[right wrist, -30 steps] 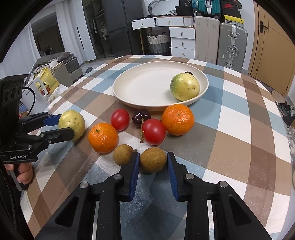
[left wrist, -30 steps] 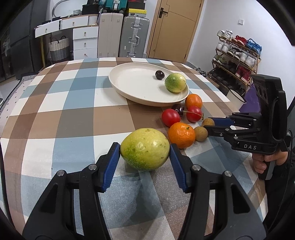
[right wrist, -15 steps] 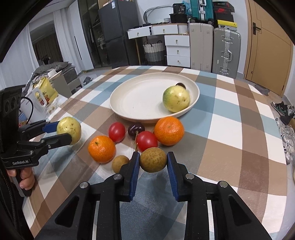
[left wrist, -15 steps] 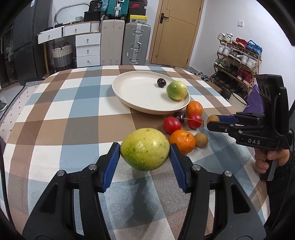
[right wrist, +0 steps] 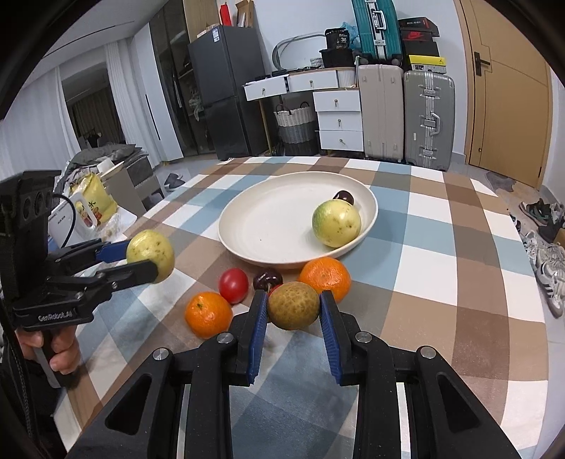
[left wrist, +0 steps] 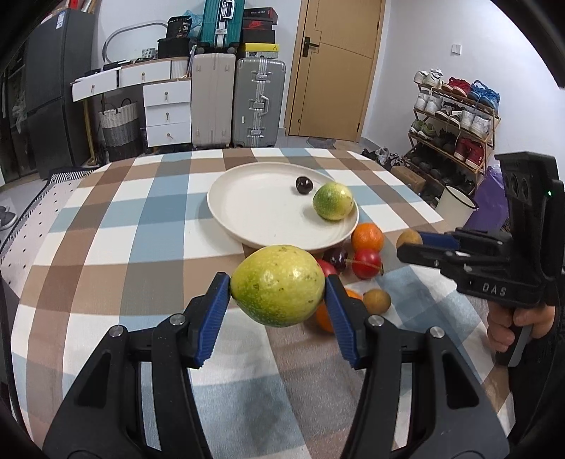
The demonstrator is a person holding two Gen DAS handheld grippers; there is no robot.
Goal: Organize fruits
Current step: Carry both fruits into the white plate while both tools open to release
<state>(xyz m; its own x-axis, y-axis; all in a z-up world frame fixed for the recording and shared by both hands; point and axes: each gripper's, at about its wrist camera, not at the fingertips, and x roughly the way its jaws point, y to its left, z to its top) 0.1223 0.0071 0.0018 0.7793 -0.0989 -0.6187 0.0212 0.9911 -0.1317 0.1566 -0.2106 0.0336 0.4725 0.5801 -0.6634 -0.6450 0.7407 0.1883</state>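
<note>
Left gripper (left wrist: 278, 294) clamps the yellow-green oval guava (left wrist: 278, 285), right gripper (right wrist: 292, 312) the brown round longan (right wrist: 292, 305); lower both gently onto the cream round plate (left wrist: 226, 197) ahead.

1. A table with a checked cloth (left wrist: 106, 254) in brown, blue and white fills the near scene.
2. Far behind it, white drawers (left wrist: 166, 116) stand against the wall, with a woven basket (left wrist: 118, 121) to their left.
3. Right of the drawers stand a beige suitcase (left wrist: 212, 99) and a silver suitcase (left wrist: 259, 102); a teal suitcase (left wrist: 219, 21) sits on top.
4. A wooden door (left wrist: 337, 67) is further right.
5. A shoe rack (left wrist: 455, 120) lines the right wall.
6. A dark fridge (right wrist: 226, 91) stands far left.
</note>
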